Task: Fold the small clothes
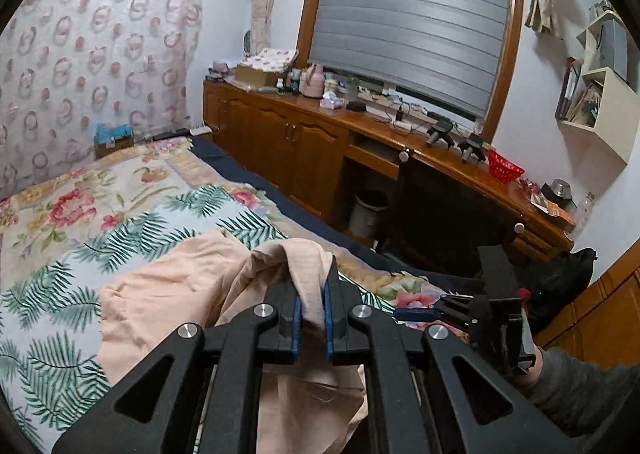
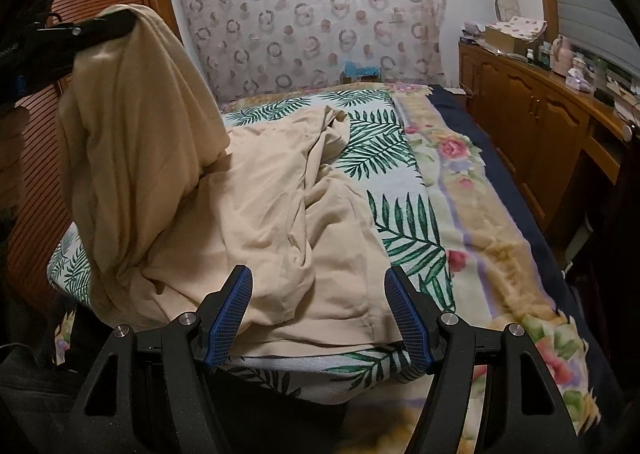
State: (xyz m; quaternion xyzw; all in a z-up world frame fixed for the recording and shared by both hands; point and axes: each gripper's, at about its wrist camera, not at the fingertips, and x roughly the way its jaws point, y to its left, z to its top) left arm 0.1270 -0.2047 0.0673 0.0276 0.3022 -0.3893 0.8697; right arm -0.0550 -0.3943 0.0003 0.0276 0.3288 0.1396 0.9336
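A peach-beige garment [image 2: 272, 214] lies crumpled on the leaf-print sheet [image 2: 384, 142] of the bed. My left gripper [image 1: 312, 290] is shut on a bunched edge of the garment [image 1: 308, 266] and lifts it; in the right wrist view it shows at top left [image 2: 100, 28] with cloth hanging down from it. My right gripper [image 2: 318, 294] is open and empty, its blue pads on either side of the garment's near hem above the bed's front edge. It shows at the right of the left wrist view [image 1: 424, 312].
A floral blanket [image 2: 492, 238] covers the bed's right side over a dark blue sheet. A wooden cabinet and desk [image 1: 304, 134] with clutter runs along the window wall. A bin [image 1: 368, 210] stands under the desk. A louvred wooden wardrobe [image 2: 40, 158] stands left of the bed.
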